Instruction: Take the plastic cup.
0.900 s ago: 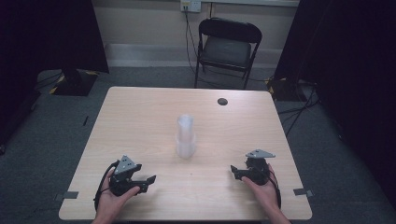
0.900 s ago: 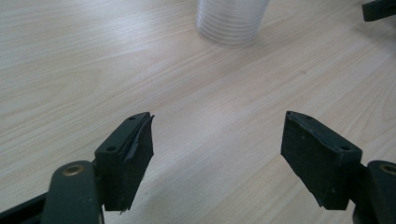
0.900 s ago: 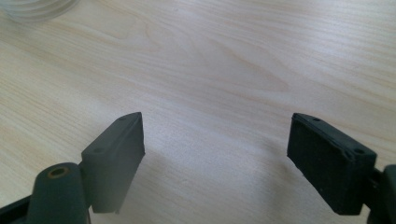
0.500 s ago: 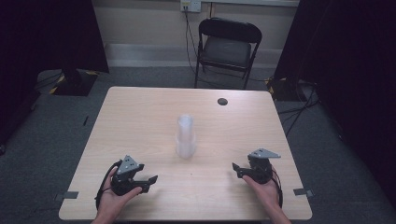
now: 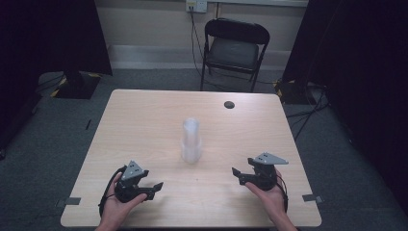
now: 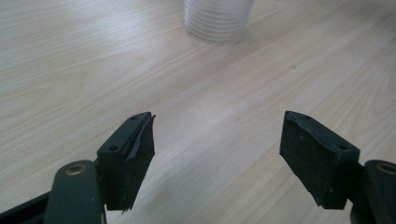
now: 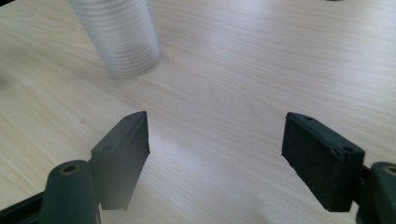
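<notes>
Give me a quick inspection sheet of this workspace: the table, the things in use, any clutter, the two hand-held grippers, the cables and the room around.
Surface: light wood-grain table, bare apart from the items below.
Job's things: stack of clear plastic cups upright near the table's middle, touched by nothing.
Clutter: small dark round thing near the far edge; what it is cannot be told.
Grippers: left gripper and right gripper are each held in a hand at the near edge, jaws open with nothing between them, both pointing towards the cups.
Cables: a black cable loops from the left gripper; more cables lie on the floor at right.
Surroundings: black folding chair behind the table, grey carpet, dark curtains at both sides.
</notes>
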Tool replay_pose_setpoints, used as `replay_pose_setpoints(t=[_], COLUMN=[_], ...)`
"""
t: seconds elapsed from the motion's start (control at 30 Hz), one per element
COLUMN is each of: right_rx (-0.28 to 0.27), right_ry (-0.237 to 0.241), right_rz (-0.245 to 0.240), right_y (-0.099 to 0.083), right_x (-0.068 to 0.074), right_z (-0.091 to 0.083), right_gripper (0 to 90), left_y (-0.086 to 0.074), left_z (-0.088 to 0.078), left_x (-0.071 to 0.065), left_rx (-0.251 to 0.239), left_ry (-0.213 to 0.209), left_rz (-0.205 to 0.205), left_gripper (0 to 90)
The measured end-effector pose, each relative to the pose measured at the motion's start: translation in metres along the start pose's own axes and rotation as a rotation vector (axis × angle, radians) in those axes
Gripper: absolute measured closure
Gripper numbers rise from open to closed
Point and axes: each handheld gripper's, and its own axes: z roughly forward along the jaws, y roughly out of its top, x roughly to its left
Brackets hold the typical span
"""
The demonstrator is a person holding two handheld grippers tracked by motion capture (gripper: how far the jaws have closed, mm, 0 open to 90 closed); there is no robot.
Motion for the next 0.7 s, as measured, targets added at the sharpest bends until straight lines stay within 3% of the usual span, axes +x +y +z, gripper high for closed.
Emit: replay_pose_setpoints(t=[0.2, 0.33, 0.53, 0.7], right_rx=[-0.035, -0.023, -0.066, -0.109], right_ry=[0.061, 0.08, 0.086, 0.129], right_rz=[-0.044, -0.008, -0.052, -0.082], right_y=[0.012, 0.022, 0.037, 0.053], right_x=[0.013, 0.016, 0.024, 0.031], right_z=[-0.003, -0.001, 0.002, 0.009], right_gripper=[21.8, 24.5, 26.3, 30.0], left_y=[0.001, 0.0, 0.0, 0.001], left_z=[0.0, 0.001, 0.001, 0.003], left_x=[-0.002, 0.0, 0.001, 0.002], left_rx=[0.002, 0.009, 0.004, 0.006], left_ry=[0.006, 0.009, 0.015, 0.014], left_rz=[0.01, 0.002, 0.007, 0.008], left_gripper=[25.7, 26.0, 26.3, 25.9])
